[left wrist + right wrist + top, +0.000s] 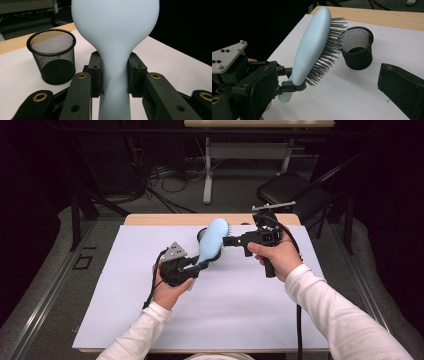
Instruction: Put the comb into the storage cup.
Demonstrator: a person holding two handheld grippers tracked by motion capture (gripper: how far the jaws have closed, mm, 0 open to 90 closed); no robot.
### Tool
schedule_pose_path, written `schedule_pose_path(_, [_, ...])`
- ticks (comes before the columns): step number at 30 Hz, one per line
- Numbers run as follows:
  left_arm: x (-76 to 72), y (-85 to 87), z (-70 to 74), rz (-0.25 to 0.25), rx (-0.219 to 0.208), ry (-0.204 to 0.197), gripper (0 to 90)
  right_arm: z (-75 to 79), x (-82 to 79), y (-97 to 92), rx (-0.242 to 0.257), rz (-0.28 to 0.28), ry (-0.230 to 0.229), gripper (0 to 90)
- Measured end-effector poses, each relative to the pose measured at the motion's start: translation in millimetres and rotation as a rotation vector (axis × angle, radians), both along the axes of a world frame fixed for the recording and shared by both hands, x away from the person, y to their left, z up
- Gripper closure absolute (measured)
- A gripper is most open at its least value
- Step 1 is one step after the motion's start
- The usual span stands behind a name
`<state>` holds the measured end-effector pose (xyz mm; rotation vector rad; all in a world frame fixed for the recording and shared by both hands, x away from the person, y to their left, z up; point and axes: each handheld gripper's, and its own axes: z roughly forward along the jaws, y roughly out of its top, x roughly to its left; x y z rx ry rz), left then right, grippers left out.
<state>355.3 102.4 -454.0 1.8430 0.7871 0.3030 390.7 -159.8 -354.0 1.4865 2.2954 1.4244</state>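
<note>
- The table (150,320) carries a white sheet over most of its top; a strip of bare wood shows along the far edge.
- The hairbrush (214,239), pale blue with dark bristles, is held clear of the table above the far middle of the sheet. It is tilted, head up and away from the person, with its smooth back toward the left gripper's camera and its bristles toward the mesh cup.
- The left gripper (199,266) holds the hairbrush by the narrow neck where handle meets head. In the left gripper view its jaws stand partly closed, one pad pressed on each side of the neck (114,75). The end of the handle sticks out below the grip.
- The right gripper (226,240) is held level, pointing at the head of the hairbrush from the person's right. In the high view its tip lies just beside the head; contact cannot be confirmed. One of its jaws shows at the right of its own view, with nothing against it. Whether these jaws stand open or closed cannot be told.
- The mesh cup (357,48), black and round, stands upright on the sheet near the far edge, just behind the bristles. It holds nothing that can be seen.
</note>
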Motion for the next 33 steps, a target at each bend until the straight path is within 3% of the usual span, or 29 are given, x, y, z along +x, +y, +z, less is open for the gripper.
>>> schedule_pose_path(19, [-2.6,-4.0,-0.8,-0.013,0.001,-0.005,69.7,-10.1,12.5,6.3,0.032,-0.019,0.018,6.1])
schedule_pose_path(33, [-3.7,-6.3,-1.6,-0.018,0.005,-0.009,69.7,-20.4,21.1,22.6,0.052,-0.002,0.041,9.7])
